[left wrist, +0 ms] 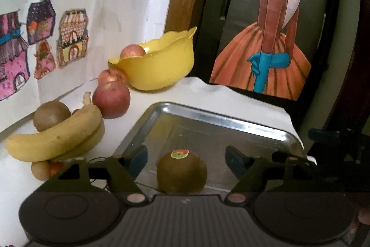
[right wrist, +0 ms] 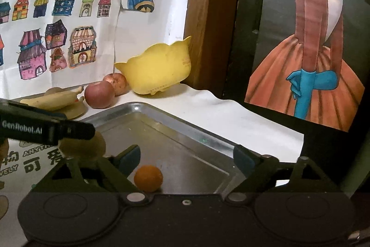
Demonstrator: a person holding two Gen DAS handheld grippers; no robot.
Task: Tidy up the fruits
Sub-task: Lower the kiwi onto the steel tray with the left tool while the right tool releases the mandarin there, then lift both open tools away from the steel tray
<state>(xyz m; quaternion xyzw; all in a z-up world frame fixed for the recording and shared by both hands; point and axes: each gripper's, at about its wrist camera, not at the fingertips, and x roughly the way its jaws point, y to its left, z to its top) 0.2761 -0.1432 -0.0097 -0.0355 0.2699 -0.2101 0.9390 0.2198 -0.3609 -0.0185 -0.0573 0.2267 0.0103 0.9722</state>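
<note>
Steel tray [left wrist: 222,122], kiwi [left wrist: 181,171] between spread left jaws (untouched), orange [right wrist: 148,178] between spread right jaws

Both wrist cams sit low over the metal tray [left wrist: 222,122], close in, facing fwd toward the back wall w/ drawings. Right cam sits further right. Shared: tray, yellow bowl [right wrist: 159,75], apples, painted door.

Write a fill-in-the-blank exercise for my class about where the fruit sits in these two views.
1. The stickered kiwi sits on the metal ____.
2. The yellow bowl holds one ____.
3. The small orange lies between the open fingers of the ____ hand-held gripper.
4. The bananas lie ____ the tray.

Missing words: tray; apple; right; outside
</note>
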